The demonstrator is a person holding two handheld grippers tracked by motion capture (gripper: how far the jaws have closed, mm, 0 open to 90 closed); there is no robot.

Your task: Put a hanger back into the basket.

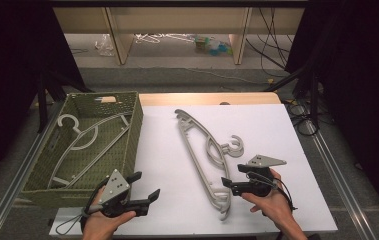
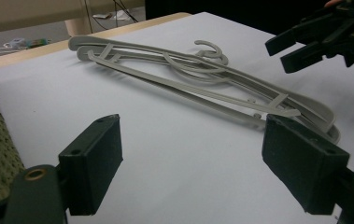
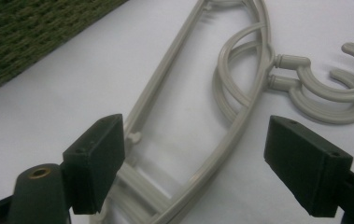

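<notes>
We see a table under a white sheet, and on its left part a green woven basket with one grey plastic hanger lying flat inside, hook toward the far left corner. On the sheet, right of the basket and well apart from it, lie the stacked grey hangers (at least two, one on the other), running from the far middle of the table toward the near edge, their hooks pointing right.

The left gripper is held in the person's left hand at the near edge, just beside the basket's near right corner. In the left gripper view its jaws stand wide apart with nothing between them, and the stacked hangers lie beyond them on the sheet.

The right gripper is held in the right hand, just right of the near end of the stacked hangers. Its jaws are apart too; in the right gripper view they straddle the lower frame of the stacked hangers, and we cannot tell whether they touch it. The two hooks lie beyond the right-hand jaw.
</notes>
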